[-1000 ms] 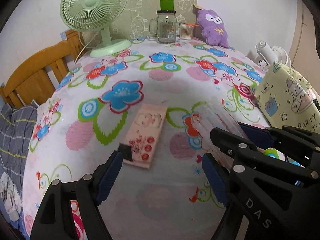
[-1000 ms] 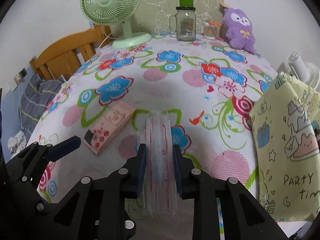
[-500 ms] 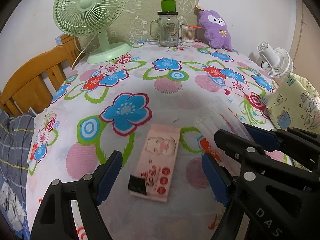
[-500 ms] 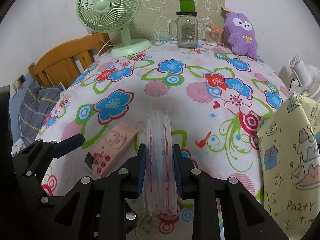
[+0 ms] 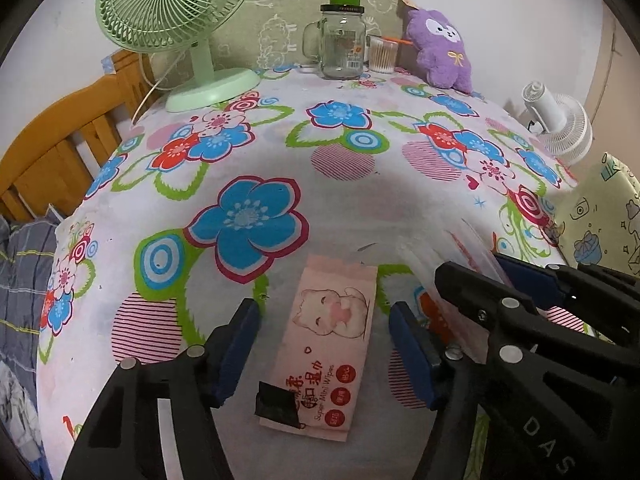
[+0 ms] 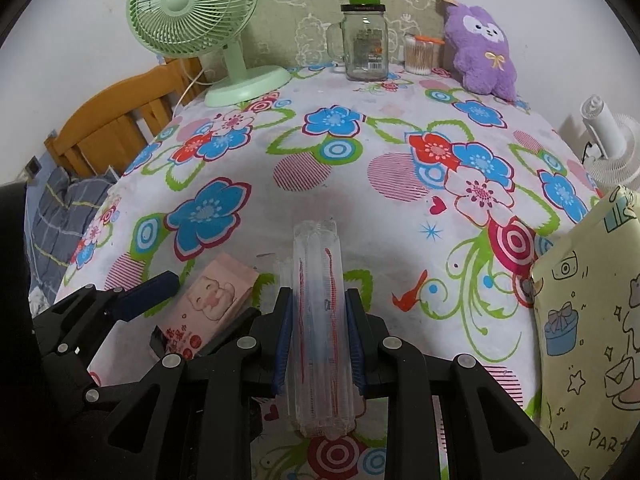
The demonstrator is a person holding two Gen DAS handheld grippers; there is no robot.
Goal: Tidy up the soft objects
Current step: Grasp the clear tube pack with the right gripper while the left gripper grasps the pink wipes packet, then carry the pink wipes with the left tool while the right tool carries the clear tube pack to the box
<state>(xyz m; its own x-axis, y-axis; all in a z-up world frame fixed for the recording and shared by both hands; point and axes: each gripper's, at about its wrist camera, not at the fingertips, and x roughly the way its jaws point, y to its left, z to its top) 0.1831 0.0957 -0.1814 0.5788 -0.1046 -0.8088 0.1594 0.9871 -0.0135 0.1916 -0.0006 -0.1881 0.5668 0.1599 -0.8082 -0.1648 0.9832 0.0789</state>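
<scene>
Table [image 5: 340, 200]: covered by floral cloth.
Left hand-held gripper [image 5: 324, 344]: jaws apart, just been closing, straddling pink wipes pack [image 5: 332, 344], pads not touching.
Right hand-held gripper [image 6: 320, 340]: clamped on clear plastic packet [image 6: 318, 320], raised beside wipes.
Far edge: green fan [image 5: 176, 28], glass jar [image 5: 342, 44], purple plush [image 5: 440, 52].

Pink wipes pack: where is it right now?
In the left wrist view, the pink wipes pack lies flat on the floral tablecloth, between the open fingers of the left hand-held gripper.

Left gripper [image 5: 324, 344] closing, right gripper [image 6: 319, 334] clamped
</scene>
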